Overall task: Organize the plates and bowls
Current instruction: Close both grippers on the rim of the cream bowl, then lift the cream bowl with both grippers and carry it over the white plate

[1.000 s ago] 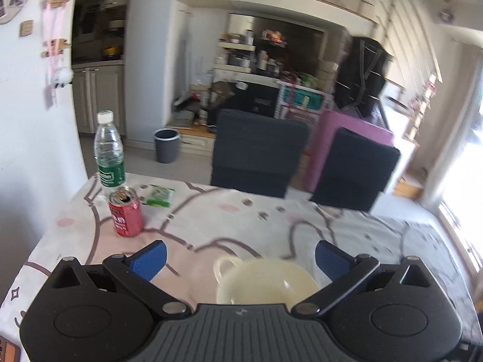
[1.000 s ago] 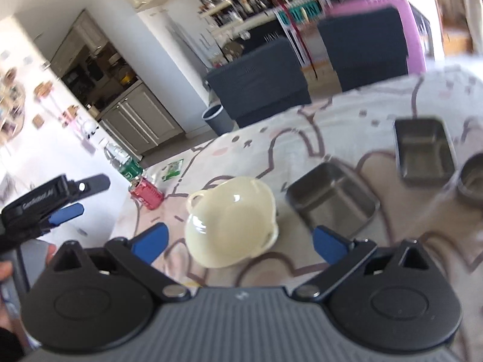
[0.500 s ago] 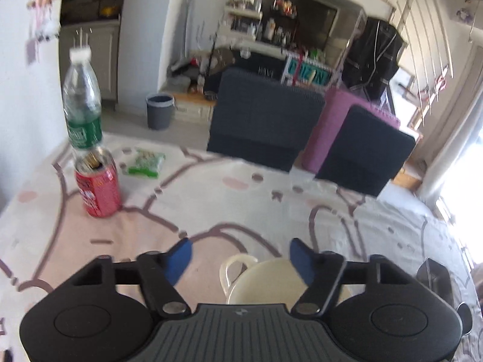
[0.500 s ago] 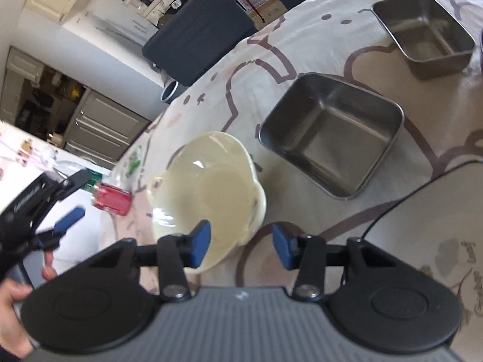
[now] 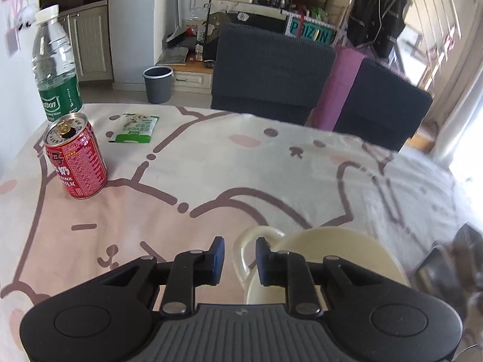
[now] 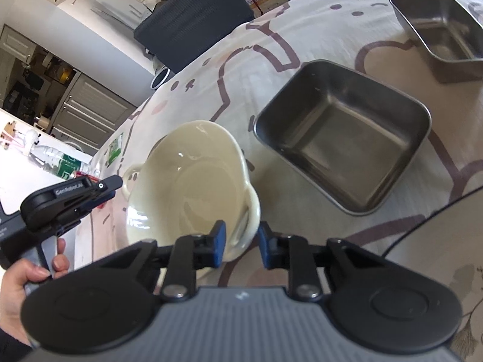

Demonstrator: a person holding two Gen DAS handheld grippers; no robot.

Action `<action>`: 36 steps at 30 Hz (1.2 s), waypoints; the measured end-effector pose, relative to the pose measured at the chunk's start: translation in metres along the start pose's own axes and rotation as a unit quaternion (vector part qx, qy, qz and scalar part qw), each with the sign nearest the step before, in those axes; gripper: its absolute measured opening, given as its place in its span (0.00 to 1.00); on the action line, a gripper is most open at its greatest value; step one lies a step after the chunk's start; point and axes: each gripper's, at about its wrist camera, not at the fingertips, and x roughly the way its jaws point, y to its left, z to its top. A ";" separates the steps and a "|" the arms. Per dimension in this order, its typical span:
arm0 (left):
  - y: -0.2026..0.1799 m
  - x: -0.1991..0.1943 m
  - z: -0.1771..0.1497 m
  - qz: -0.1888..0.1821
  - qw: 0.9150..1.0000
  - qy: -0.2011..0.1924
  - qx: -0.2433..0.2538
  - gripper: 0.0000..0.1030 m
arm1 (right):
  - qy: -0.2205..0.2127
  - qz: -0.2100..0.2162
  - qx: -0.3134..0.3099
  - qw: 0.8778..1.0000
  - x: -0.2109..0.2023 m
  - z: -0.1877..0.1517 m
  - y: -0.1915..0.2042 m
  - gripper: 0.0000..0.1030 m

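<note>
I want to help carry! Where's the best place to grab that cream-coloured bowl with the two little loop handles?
Grab the cream ceramic bowl by its two loop handles, one from each side. They stick out past the rim on opposite sides, and the left gripper and right gripper each already straddle one.

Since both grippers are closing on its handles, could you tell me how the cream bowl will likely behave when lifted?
The bowl looks like glazed ceramic: probably rigid, fairly heavy and breakable. Its glossy handles may slip between the narrow fingers, so uneven lifting could tilt it.
</note>
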 end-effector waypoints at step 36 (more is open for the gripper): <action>0.047 -0.018 -0.037 -0.082 0.993 0.083 -0.007 0.50 | -0.002 -0.013 -0.093 0.996 0.022 0.022 0.023 0.45</action>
